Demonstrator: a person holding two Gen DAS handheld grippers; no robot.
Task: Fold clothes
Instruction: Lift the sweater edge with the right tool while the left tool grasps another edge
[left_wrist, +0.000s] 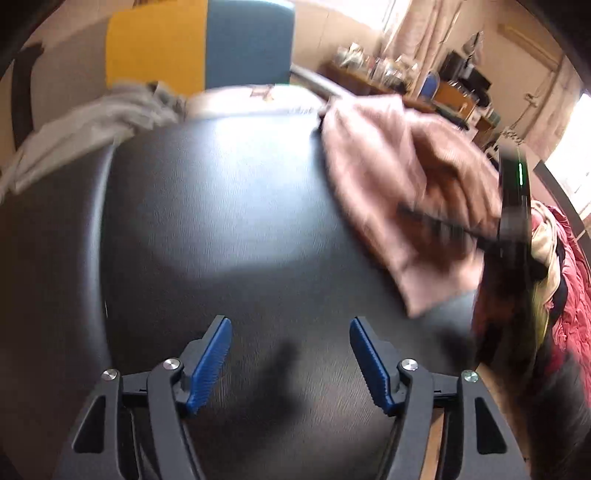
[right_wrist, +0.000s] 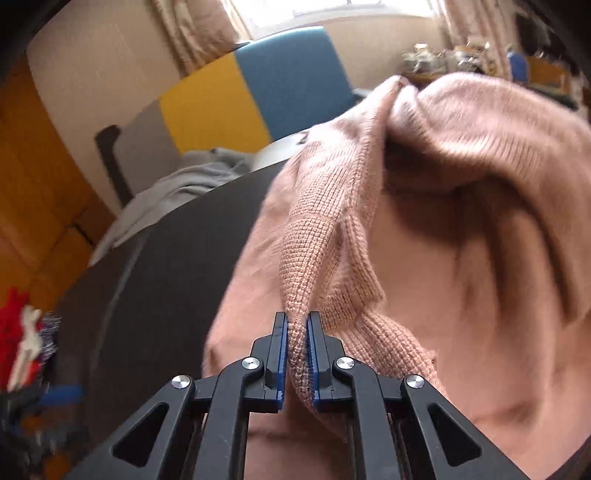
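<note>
A pink knitted sweater (right_wrist: 461, 206) hangs bunched above the black table (right_wrist: 147, 280). My right gripper (right_wrist: 297, 332) is shut on a ribbed fold of it, which rises from between the blue pads. In the left wrist view the same pink sweater (left_wrist: 399, 177) lies and lifts at the table's right side, blurred, with the right gripper (left_wrist: 436, 225) showing as a dark shape on it. My left gripper (left_wrist: 291, 354) is open over the bare black table (left_wrist: 221, 221), its blue pads (left_wrist: 210, 365) wide apart with nothing between them.
A grey garment (left_wrist: 92, 122) lies at the table's far left edge. A heap of red and cream clothes (left_wrist: 561, 266) sits off the table's right side. A yellow and blue panel (left_wrist: 199, 44) stands behind the table. Cluttered desks (left_wrist: 406, 77) line the far wall.
</note>
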